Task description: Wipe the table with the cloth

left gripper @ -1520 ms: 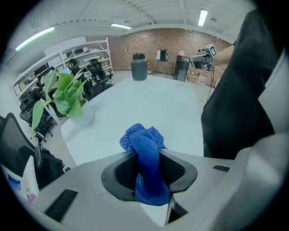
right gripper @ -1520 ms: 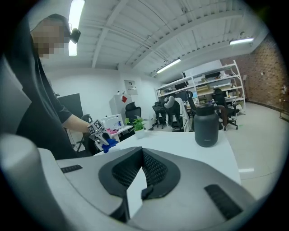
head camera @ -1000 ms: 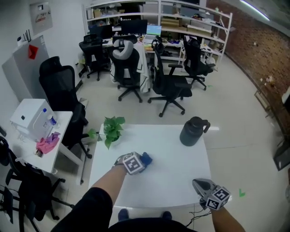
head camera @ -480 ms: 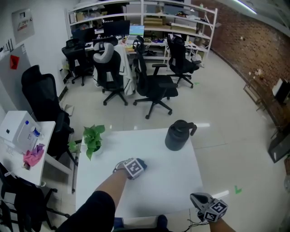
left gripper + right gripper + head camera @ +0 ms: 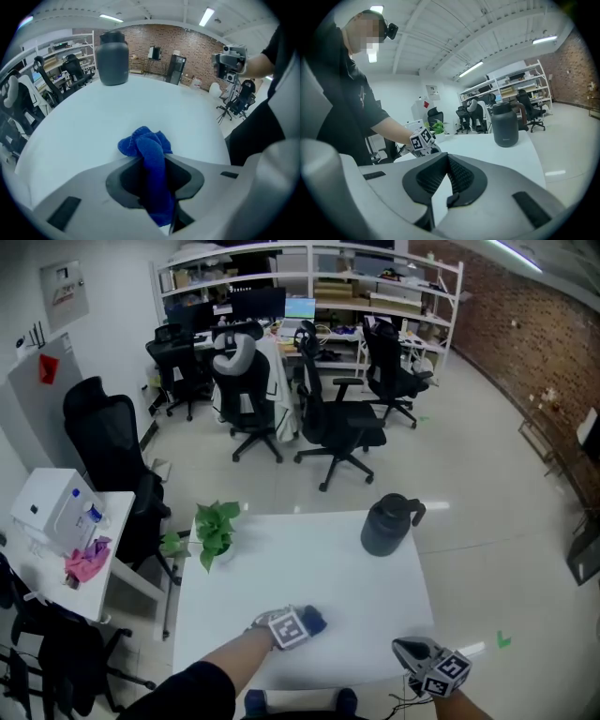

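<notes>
My left gripper is shut on a blue cloth near the front edge of the white table, and its jaws are closing tighter. In the left gripper view the cloth runs between the jaws and bunches on the tabletop just beyond them. My right gripper hangs off the table's front right corner. Its jaws meet at the tip with nothing between them. Each gripper shows in the other's view: the right gripper and the left gripper.
A dark grey jug stands at the far right of the table, a potted plant at the far left. A small side table with a pink rag stands to the left. Office chairs and shelves lie beyond.
My left gripper has slid the blue cloth across the table toward the front edge. The right gripper has stayed by the front right corner.
</notes>
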{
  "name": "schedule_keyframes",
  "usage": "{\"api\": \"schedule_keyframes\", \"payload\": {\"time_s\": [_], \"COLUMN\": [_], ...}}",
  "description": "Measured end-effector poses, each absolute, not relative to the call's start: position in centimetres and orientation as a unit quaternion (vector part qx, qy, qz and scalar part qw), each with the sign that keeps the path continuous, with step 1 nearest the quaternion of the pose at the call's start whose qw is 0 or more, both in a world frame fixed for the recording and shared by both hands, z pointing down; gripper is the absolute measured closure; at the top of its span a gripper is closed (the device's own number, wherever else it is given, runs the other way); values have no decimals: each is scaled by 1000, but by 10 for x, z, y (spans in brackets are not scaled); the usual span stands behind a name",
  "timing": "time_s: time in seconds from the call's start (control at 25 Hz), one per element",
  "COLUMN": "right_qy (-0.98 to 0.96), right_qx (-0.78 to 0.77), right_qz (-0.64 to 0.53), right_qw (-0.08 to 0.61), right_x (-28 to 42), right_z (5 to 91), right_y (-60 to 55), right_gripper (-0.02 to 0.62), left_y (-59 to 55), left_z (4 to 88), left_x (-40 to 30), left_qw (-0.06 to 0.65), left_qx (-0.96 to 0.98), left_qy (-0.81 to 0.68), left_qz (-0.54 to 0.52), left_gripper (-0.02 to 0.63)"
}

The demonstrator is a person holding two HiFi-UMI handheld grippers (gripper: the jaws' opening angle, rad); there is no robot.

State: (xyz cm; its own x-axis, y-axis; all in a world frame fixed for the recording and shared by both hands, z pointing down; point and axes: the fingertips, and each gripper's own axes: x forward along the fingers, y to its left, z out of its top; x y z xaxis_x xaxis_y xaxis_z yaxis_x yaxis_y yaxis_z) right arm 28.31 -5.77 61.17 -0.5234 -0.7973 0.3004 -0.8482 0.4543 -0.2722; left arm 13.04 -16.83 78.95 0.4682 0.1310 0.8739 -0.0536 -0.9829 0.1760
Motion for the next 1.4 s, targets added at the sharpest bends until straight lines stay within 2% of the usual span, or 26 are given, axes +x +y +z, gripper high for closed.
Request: {"api": "schedule_keyframes", "payload": {"time_s": [0.2,0.36,0.56,0.8,1.08,1.2,1.4], "right_qy": [-855,-851,-837,-826,-839,-843,-841], "right_qx": [476,483,500,516,497,490,494], "right_qz": [196,198,209,214,213,215,211], "right_qw": [62,66,75,68,56,58,67], "right_x": [273,283,298,313,294,290,296], "right_z": [612,614,618,619,625,624,626], "right_y": [-61,-56,-36,-25,-34,-36,-23], "right_gripper": [583,583,583,583,583,583,583], "left_y": [-154,-242,-304,-247,-144,-159,-257], "left_z": [790,788,788,793,796,795,791], "left_x": [118,127,153,142,116,115,146], "left_qw": [79,44,51,27,7,8,25], "left_qx": [849,850,848,824,831,827,849], "left_qy": [45,-48,-98,-4,89,88,-25], "left_qz": [520,523,518,566,550,554,527], "left_gripper": [505,505,502,511,509,509,508]}}
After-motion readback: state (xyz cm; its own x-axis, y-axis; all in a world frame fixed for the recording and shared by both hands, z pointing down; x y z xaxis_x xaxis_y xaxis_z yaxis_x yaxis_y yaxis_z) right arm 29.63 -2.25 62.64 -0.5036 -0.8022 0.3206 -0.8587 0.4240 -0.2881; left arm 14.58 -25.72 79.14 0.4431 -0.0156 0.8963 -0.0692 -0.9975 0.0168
